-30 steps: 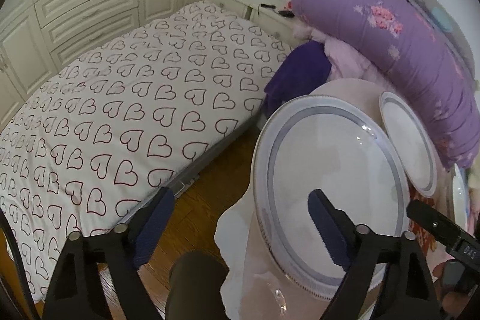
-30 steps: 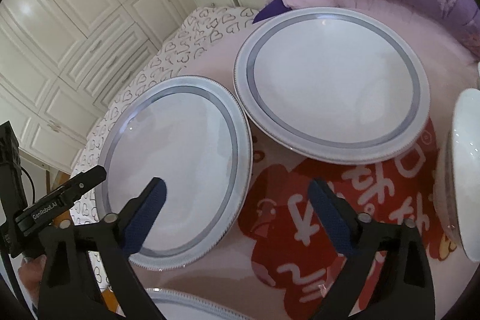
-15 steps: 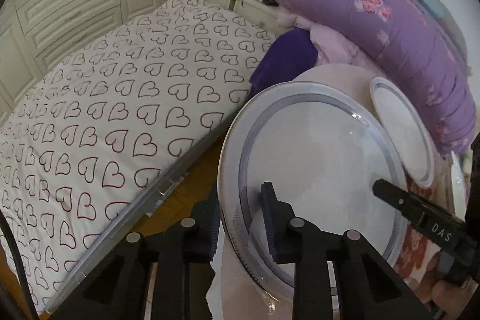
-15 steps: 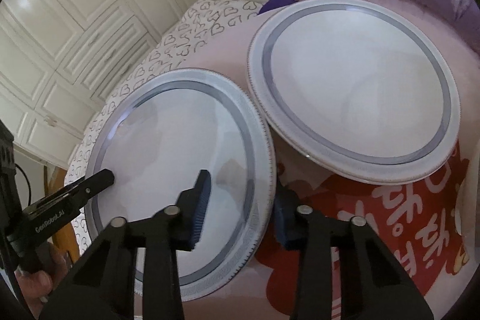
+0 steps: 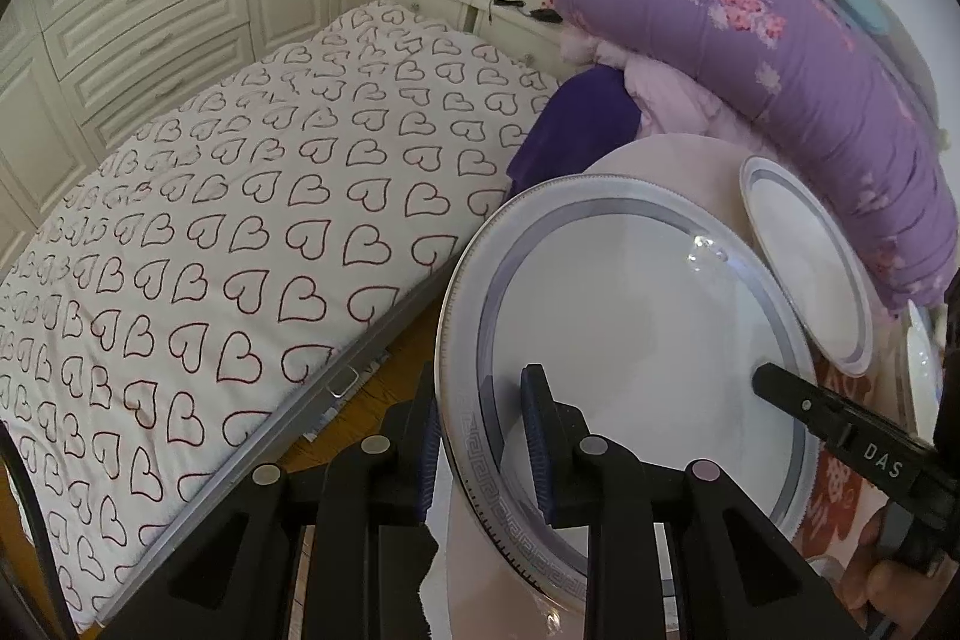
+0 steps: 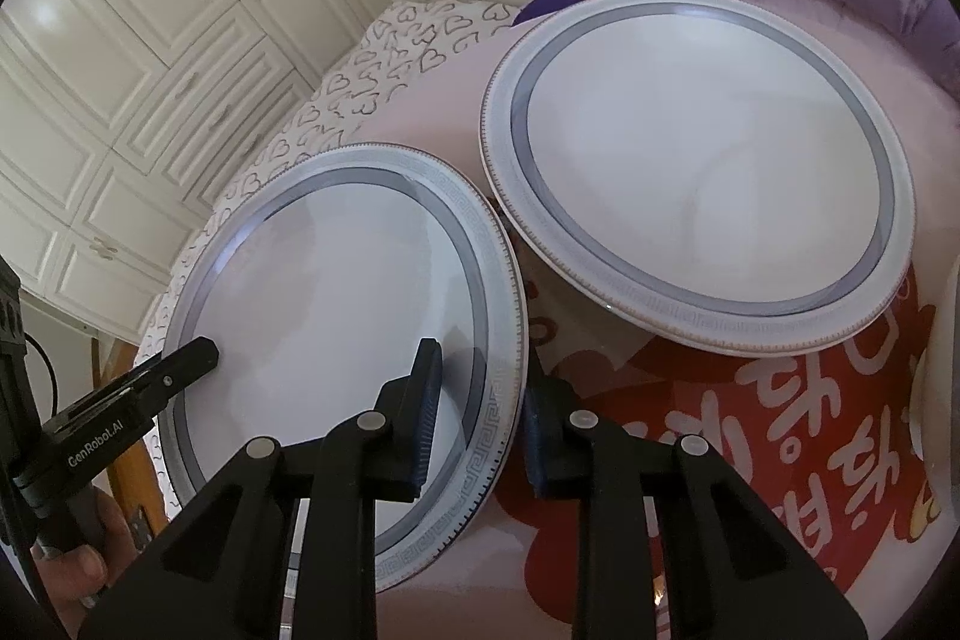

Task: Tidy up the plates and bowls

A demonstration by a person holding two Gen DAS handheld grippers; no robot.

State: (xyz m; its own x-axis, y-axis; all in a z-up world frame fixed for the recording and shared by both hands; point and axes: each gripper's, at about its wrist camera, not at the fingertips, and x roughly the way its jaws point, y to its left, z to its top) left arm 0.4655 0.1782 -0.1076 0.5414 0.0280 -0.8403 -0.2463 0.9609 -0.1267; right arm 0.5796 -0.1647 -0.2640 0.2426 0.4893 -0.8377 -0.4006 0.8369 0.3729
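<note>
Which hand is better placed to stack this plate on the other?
Probably right. Both tongs just closed on the near plate; the right tongs sit beside the second plate, the left tongs opposite.

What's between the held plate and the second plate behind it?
Only bare pink-and-red tablecloth between held plate and second plate; right wrist view shows it.

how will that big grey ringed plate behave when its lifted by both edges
The near plate looks like rigid glazed ceramic, so it should stay stiff, but probably slippery. The left gripper and right gripper pinch only opposite rims, so it may pivot or tip. It could chip against the second plate beside it.
</note>
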